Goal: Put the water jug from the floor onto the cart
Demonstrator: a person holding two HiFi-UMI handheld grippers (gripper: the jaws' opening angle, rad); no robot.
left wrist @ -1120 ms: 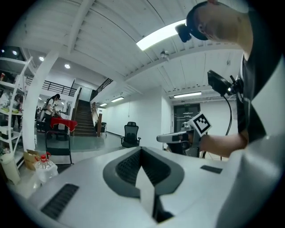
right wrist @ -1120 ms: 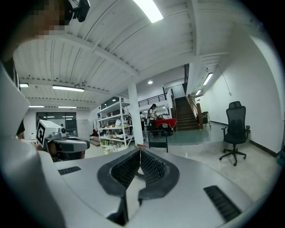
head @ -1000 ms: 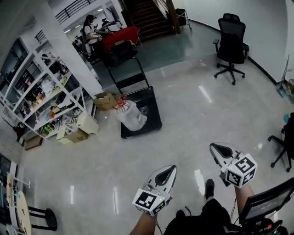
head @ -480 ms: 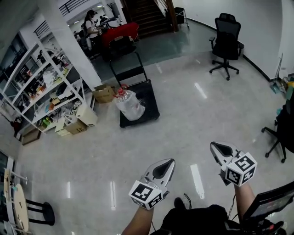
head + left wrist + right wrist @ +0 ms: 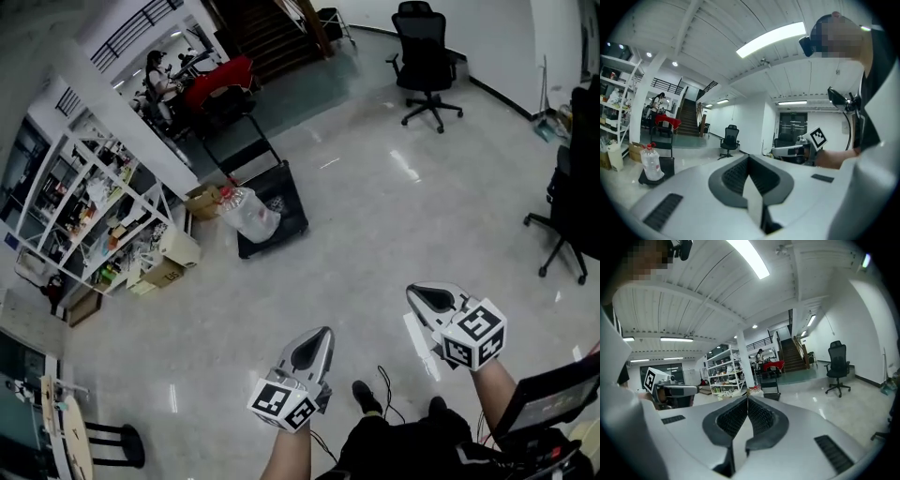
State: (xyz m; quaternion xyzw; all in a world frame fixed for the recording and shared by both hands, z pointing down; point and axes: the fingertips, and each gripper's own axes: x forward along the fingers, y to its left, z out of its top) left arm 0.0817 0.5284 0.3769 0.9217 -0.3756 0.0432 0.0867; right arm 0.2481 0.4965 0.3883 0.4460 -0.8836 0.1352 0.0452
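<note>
Nearest to me, well apart from the black flat platform cart (image 5: 286, 192), the person holds the left gripper (image 5: 324, 331) and the right gripper (image 5: 411, 290) side by side above the glossy grey floor (image 5: 375, 225). Each has its jaws pressed together, with nothing between them. The clear plastic water jug with a red cap (image 5: 248, 214) stands on the cart's deck, at its left side. Just left of the cart lies a brown cardboard box (image 5: 202, 202). Beyond the cart, to the right, stands a black office chair (image 5: 424, 56).
</note>
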